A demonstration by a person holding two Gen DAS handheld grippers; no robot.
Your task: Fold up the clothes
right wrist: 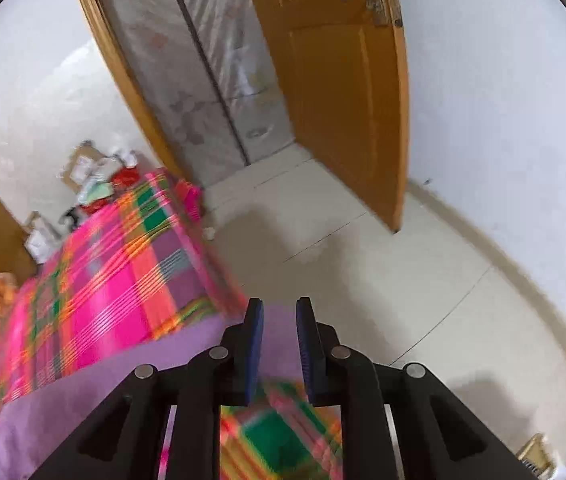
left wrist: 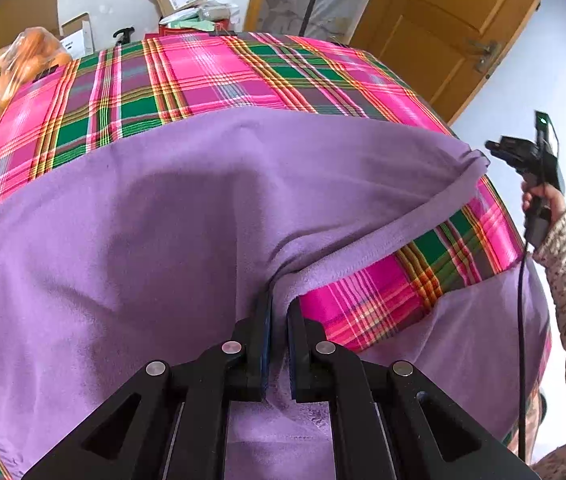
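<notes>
1. Purple garment (left wrist: 143,220) lies spread on the plaid table (left wrist: 211,76), its near-right part turned over w/ a fold edge running toward the door side.
2. Left gripper (left wrist: 279,320) pinches garment fabric at the table's near edge.
3. Right gripper (right wrist: 279,344), jaws narrowly apart & empty, held off the table's right side.
4. Judged mid-fold; next needs the right gripper on a free edge.
</notes>
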